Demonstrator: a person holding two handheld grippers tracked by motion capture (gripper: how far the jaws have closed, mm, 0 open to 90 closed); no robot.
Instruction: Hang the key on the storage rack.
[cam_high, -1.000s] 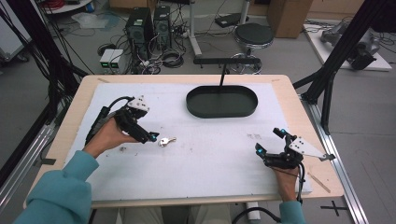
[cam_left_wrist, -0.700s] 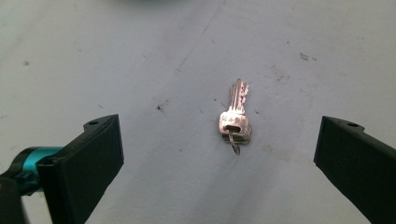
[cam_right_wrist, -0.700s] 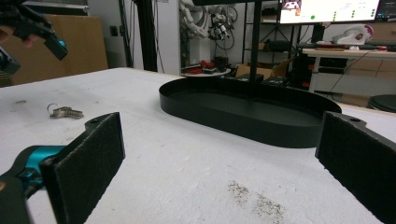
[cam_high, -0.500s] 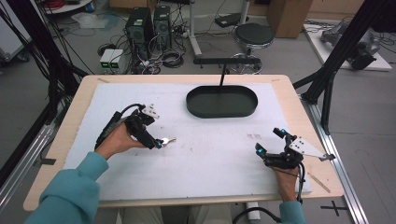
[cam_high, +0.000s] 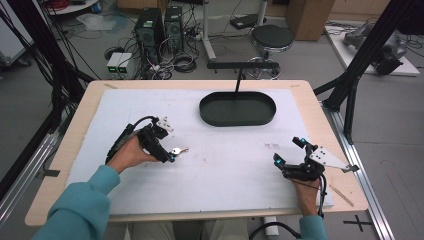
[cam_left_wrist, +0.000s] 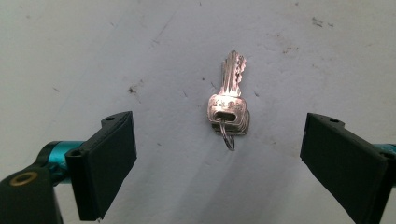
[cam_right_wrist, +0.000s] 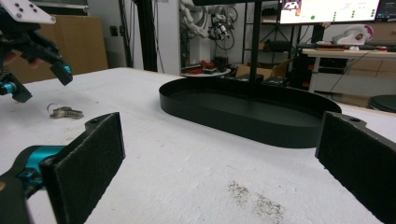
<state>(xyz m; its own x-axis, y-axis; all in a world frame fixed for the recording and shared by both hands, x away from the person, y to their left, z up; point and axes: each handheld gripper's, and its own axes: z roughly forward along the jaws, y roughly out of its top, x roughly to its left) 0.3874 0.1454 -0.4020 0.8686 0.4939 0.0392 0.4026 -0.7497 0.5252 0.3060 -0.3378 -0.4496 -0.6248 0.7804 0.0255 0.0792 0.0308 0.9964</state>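
Counter (cam_high: 75, 145): wooden top under a white mat (cam_high: 230, 170), scuffed, with dark specks ahead of the right hand-held gripper.
Room: grey floor, computer towers (cam_high: 160, 22), cables and a round stool (cam_high: 272, 36) beyond the counter's far edge.
Writing: none legible.
Count: one bunch of keys, one tray, two hand-held grippers.
Left hand-held gripper (cam_left_wrist: 217, 154): jaws spread wide, touching nothing.
Keys (cam_left_wrist: 229, 100): flat on the mat between and just ahead of the left jaws.
Right hand-held gripper (cam_right_wrist: 219, 158): jaws spread, empty.
Tray (cam_right_wrist: 243, 121): black, oval, empty, ahead of the right jaws.
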